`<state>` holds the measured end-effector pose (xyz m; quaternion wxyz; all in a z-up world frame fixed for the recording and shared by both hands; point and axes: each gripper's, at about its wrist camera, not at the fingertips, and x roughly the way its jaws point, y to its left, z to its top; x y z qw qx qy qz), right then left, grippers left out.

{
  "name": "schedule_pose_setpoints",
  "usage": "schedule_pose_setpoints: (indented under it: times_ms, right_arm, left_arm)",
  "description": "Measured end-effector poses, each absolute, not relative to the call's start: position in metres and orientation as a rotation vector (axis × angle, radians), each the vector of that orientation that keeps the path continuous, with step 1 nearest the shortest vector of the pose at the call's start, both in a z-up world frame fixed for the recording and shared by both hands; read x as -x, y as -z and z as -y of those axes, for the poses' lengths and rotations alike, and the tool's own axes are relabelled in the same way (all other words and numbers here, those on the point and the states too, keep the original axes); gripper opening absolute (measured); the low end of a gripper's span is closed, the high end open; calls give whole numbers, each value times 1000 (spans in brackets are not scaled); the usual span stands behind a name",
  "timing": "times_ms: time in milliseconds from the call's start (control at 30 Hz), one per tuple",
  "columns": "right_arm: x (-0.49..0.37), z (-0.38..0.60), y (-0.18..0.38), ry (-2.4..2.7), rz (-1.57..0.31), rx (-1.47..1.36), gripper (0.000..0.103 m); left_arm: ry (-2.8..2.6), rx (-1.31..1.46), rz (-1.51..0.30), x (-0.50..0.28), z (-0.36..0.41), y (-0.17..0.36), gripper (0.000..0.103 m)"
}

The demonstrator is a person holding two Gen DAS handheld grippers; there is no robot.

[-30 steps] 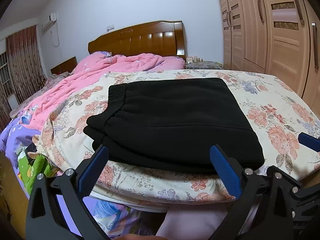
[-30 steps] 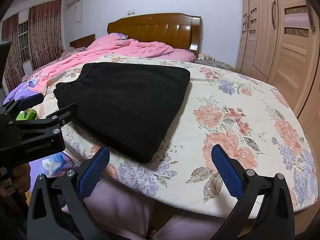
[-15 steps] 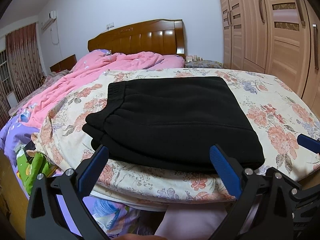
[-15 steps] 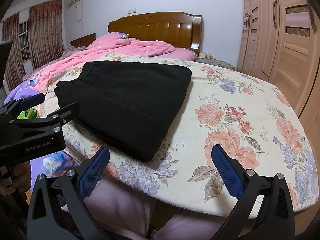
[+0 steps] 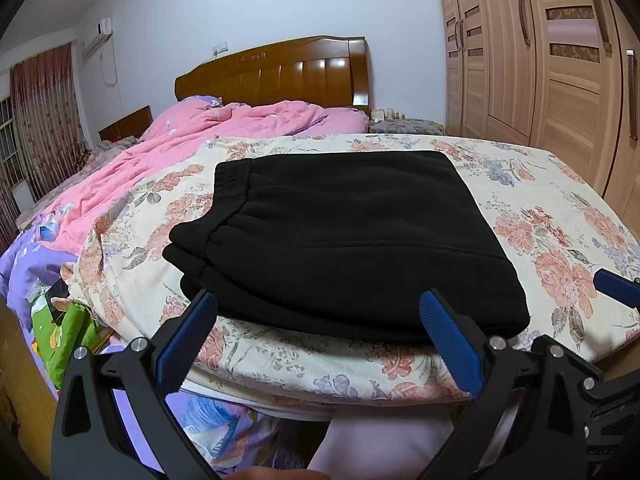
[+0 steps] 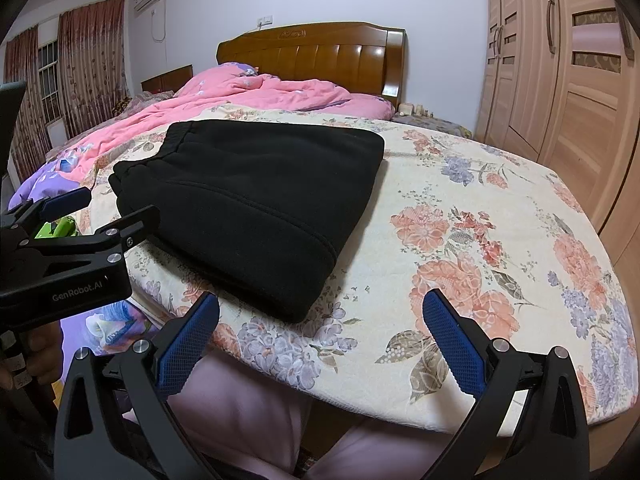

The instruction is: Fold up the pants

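Black pants (image 5: 344, 236) lie folded into a thick rectangle on the floral bedspread (image 6: 460, 216), near the bed's foot edge. Over the last second almost nothing has changed: the bundle stays put while both tools hold back, so the folding looks finished. The left gripper (image 5: 320, 340) and right gripper (image 6: 320, 336) hover off the edge, jaws wide, holding nothing. The elastic waistband (image 5: 230, 178) faces the pink quilt (image 5: 224, 128); the bundle's long axis looks to run across the bed.
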<state>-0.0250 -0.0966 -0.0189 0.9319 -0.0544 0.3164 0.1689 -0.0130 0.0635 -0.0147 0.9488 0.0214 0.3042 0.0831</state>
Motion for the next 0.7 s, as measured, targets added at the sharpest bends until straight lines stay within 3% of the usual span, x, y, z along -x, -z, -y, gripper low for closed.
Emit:
schedule_pose_setpoints:
  times_ms: [500, 700]
  right_arm:
    - [24, 100, 20, -351, -651, 106, 99]
    - [13, 123, 17, -331, -651, 87, 99]
  left_arm:
    - [-180, -26, -624, 14, -68, 18, 101]
    - [-287, 7, -630, 20, -104, 23, 101]
